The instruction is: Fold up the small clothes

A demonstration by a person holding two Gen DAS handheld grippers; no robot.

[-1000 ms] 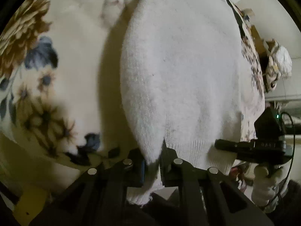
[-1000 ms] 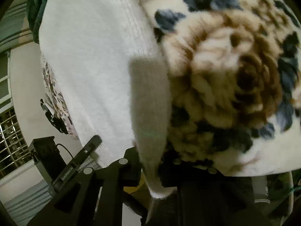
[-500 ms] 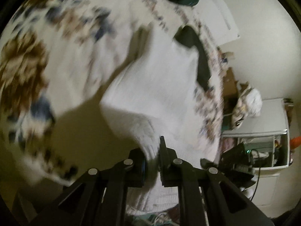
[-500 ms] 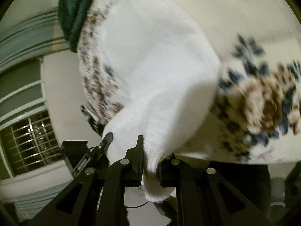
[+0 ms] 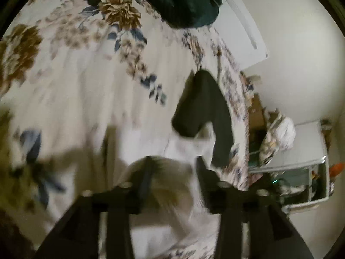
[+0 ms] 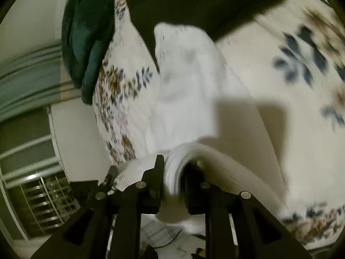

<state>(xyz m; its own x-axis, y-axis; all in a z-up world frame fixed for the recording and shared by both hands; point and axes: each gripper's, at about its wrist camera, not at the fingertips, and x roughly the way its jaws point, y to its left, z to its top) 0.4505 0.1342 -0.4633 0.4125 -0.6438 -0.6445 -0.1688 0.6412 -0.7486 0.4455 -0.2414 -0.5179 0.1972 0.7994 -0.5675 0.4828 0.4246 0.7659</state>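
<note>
A white knit garment (image 5: 187,149) lies on the floral bedspread (image 5: 75,75), its far end partly over a black garment (image 5: 204,108). My left gripper (image 5: 174,168) is opening: its jaws stand wide apart, with the blurred white cloth loose between them. In the right wrist view the white garment (image 6: 183,86) runs from the black garment (image 6: 204,0) down to my right gripper (image 6: 173,168). Its jaws are opening too, and a folded edge of the cloth is still between them and hangs below.
A dark green bundle (image 5: 183,0) sits at the bed's far end, also seen as the green bundle (image 6: 86,32). Off the bed's edge are a white cabinet (image 5: 301,151), a crumpled cloth bundle (image 5: 280,133) and a barred window (image 6: 43,194).
Both grippers have pulled back and risen from close over the white garment, so more of the bed shows. Both jaws, shut on the cloth before, have spread apart.
</note>
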